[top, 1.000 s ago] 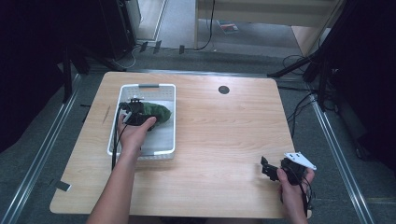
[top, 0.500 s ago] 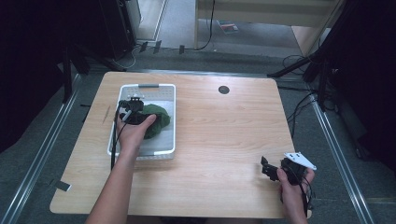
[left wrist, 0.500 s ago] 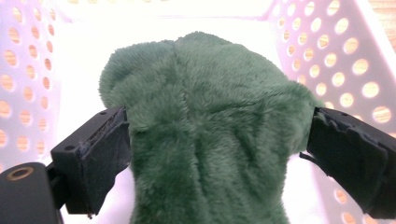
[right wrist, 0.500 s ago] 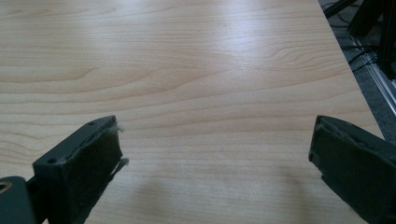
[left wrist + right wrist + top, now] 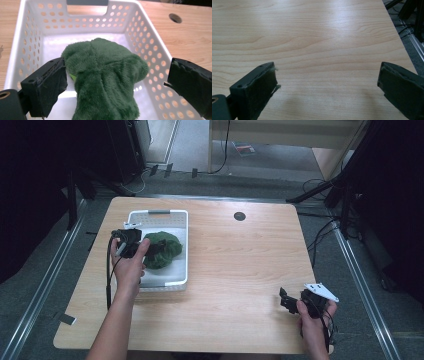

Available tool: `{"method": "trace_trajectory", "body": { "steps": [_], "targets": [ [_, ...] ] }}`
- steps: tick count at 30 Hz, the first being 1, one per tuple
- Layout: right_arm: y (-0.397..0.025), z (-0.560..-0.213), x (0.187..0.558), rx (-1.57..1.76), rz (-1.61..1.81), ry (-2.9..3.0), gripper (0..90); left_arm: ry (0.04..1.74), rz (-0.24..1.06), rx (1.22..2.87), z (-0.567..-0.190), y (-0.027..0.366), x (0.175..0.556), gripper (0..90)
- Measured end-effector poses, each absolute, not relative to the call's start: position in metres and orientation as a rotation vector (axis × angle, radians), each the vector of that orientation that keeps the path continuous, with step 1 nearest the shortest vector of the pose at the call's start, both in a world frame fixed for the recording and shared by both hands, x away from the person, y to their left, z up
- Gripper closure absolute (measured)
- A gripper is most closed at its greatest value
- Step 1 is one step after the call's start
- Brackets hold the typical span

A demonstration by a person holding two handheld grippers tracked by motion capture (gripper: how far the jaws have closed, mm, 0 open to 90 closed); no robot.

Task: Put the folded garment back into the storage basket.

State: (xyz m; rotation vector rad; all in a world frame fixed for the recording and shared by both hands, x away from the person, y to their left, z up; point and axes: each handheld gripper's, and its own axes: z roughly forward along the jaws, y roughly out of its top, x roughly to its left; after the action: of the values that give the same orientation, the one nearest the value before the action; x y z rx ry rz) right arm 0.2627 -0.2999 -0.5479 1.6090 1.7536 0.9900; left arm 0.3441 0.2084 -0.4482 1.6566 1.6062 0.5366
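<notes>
A fuzzy green plush toy (image 5: 162, 249) (image 5: 105, 75) lies in a white perforated basket (image 5: 186, 251) (image 5: 82, 23) on the left half of the wooden table (image 5: 240, 270). My left gripper (image 5: 151, 248) (image 5: 117, 82) is over the basket and open, a jaw on either side of the toy's near end; whether the pads touch the fur is unclear. Near the table's front right corner my right gripper (image 5: 286, 300) (image 5: 327, 85) is held just above the bare wood, open, with nothing between its jaws.
A round dark hole (image 5: 239, 216) (image 5: 175, 18) sits in the tabletop near the far edge. Black stands and cables (image 5: 320, 185) crowd the floor beyond the table, and metal rails (image 5: 45, 285) run along both sides.
My left gripper has drawn back to the left across the basket, and more of the green toy now shows beyond it. The right gripper has stayed put.
</notes>
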Motion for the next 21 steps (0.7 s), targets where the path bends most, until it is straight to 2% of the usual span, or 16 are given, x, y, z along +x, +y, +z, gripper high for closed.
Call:
{"method": "trace_trajectory", "body": {
  "steps": [21],
  "targets": [
    [-0.300,-0.548,0.263,1.610,0.989,1.752,2.5,1.462,0.614,1.539,-0.439,0.236,0.281,2.8]
  ]
}}
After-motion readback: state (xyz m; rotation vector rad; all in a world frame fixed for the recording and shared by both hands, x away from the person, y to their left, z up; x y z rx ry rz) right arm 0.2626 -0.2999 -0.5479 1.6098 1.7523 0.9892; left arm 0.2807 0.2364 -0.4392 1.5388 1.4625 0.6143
